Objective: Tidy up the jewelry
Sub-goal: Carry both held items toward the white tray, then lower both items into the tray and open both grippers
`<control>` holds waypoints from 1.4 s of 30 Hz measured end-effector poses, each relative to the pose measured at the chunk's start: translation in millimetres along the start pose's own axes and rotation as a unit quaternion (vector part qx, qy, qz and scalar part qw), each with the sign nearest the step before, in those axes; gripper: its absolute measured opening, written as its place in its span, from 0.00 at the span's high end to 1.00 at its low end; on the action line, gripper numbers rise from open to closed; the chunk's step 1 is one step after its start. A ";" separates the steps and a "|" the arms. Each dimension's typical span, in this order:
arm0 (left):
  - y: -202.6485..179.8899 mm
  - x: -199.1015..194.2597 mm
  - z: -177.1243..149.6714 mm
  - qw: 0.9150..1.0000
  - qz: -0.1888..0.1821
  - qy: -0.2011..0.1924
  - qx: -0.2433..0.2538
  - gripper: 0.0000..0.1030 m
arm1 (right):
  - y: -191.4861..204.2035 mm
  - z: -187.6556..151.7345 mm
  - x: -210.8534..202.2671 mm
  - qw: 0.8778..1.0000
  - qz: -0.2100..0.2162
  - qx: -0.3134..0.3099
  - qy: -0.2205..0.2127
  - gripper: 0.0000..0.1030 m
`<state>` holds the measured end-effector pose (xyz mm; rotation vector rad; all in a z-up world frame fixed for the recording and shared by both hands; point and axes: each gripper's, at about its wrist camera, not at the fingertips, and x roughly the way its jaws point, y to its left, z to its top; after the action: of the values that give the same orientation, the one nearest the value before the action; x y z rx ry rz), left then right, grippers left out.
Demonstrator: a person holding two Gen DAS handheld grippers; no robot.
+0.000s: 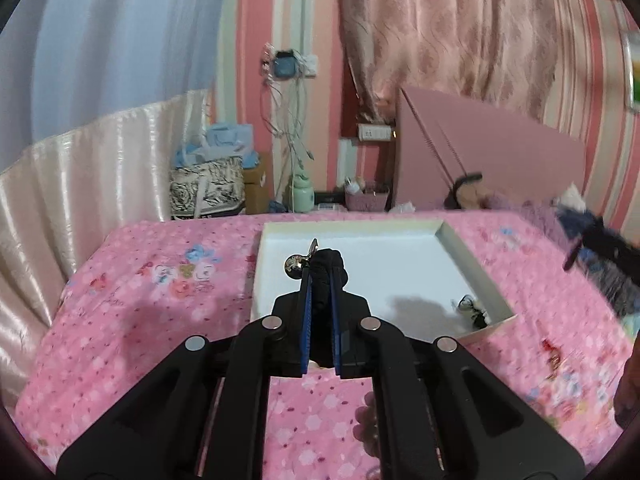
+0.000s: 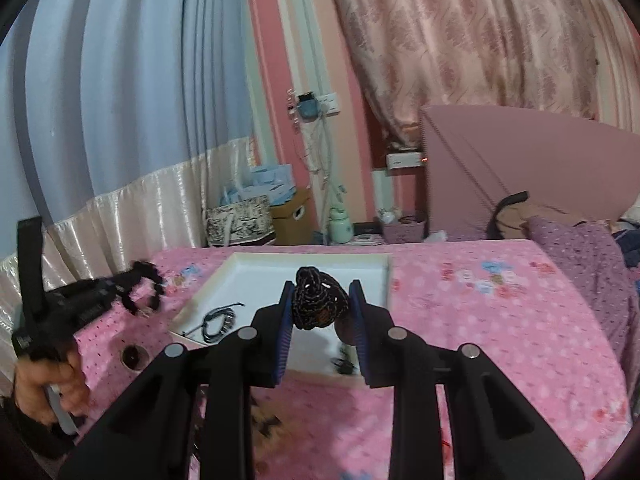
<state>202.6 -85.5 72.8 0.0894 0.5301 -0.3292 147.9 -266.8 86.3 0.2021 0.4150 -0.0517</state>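
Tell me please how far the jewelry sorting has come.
Partly done. A dark bracelet already lies in the white tray. In hand: the left tongs are shut on a black piece with a silver charm, and the right tongs grip a black beaded bundle, both over the tray. Left: a dark ring-shaped piece lies on the pink sheet.

A black beaded bracelet (image 2: 318, 300) hung coiled above the white tray (image 2: 280, 258); a dark cord piece (image 2: 218, 320) lay inside near its corner.
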 end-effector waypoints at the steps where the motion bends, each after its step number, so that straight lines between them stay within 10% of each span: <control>1: -5.8 9.5 -1.6 1.000 0.003 0.003 0.010 0.94 | 6.7 0.2 13.1 1.000 0.005 -0.003 0.007 0.73; 14: -57.0 111.6 -30.3 0.990 -0.104 0.089 0.026 0.94 | 18.5 -36.8 120.1 0.995 0.020 -0.021 0.098 0.74; 42: -31.2 139.0 -50.7 0.988 -0.066 0.141 -0.008 0.90 | 18.0 -70.5 157.9 0.987 0.050 -0.017 0.154 0.73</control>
<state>280.7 -146.0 -41.6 0.0861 0.8209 -0.4444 266.0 -236.1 -37.6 0.1975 0.7128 0.0876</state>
